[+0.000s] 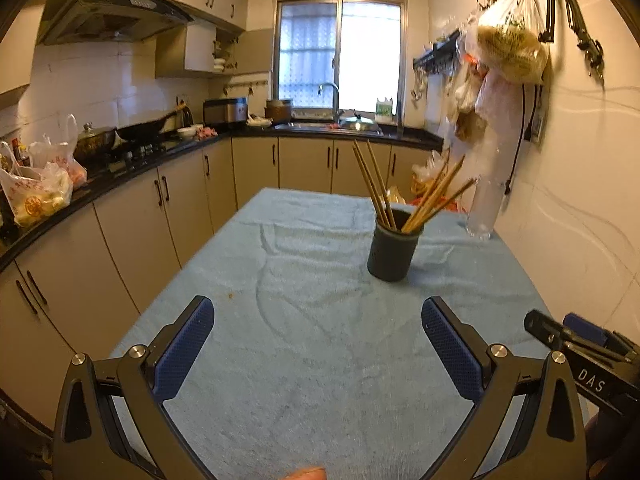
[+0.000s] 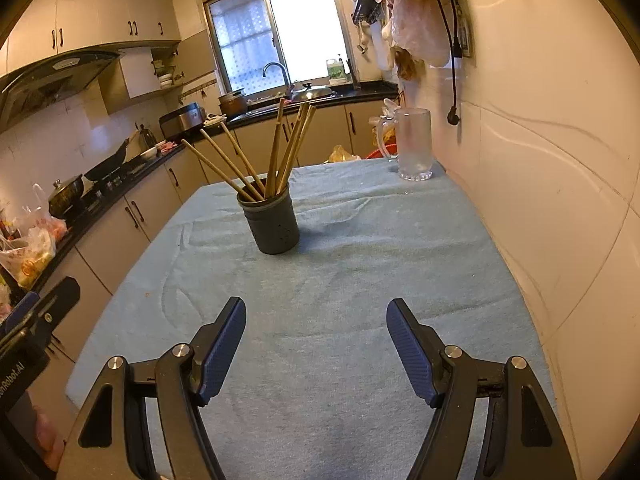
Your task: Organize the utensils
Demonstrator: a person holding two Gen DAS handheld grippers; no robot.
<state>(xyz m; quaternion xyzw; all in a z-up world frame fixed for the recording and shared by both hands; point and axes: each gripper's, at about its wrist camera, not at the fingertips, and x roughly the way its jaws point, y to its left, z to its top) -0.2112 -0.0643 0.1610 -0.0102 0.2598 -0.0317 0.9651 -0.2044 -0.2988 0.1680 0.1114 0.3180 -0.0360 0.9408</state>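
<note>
1. The left gripper sits low in the left wrist view, jaws spread wide with only bare cloth between the blue pads – nothing held.
2. The right gripper fills the bottom of the right wrist view, likewise parted and empty; its dark body also pokes in at the lower right edge of the left view.
3. The chopsticks stand fanned out in the dark holder, centre-left in the right view and right of centre in the left one, well apart from both tools.
4. No utensil lies loose on the cloth, so the sorting looks largely done. If a stick must be moved, I would pinch one alone near its upper end – the bundle splays both ways – and steady the holder so it does not tip.
5. The blue towel is rumpled and may drag. A glass mug stands at the upper right near the wall, possibly empty through the glare.
6. Cabinets, stove and sink line the left and far sides.
</note>
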